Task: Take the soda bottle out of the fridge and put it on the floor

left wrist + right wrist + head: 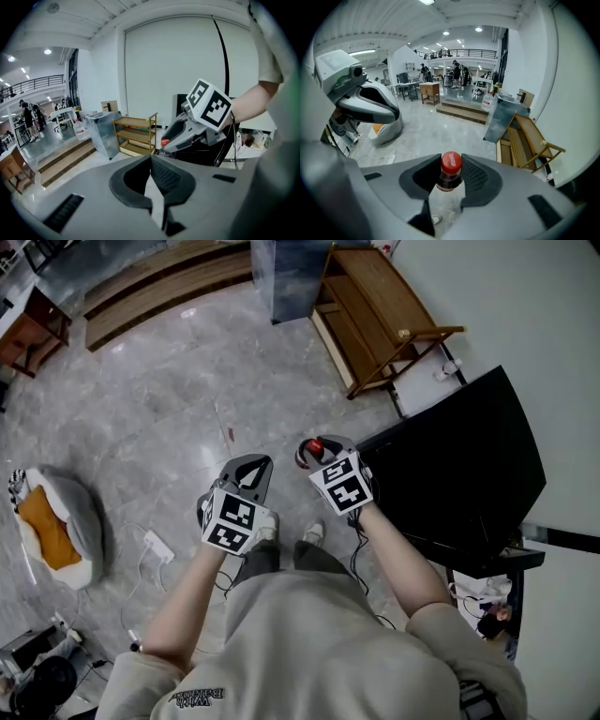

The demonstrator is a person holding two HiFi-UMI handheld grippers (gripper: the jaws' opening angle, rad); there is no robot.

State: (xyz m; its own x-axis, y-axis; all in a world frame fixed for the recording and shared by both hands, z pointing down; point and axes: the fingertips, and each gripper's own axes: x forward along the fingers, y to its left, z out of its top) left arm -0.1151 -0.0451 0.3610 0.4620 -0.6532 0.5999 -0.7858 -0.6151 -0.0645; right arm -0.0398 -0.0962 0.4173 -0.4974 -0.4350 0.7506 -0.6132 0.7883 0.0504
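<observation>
right gripper (311, 452) clamped on soda bottle (451, 165) neck, just left of black fridge (469, 474), left gripper (250, 467) closed, empty, wooden shelf (375, 315) beyond fridge, cushion (54, 526) far left

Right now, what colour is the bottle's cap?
Red. The soda bottle cap shows best in the right gripper view.

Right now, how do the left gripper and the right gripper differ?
The right gripper is shut on the soda bottle, its pads on the neck under the red cap; the left gripper holds nothing. The left gripper's jaws meet at the tips, while the right gripper's are kept apart by the bottle neck. Both are grey, carry a marker cube and hang above the marble floor.
</observation>
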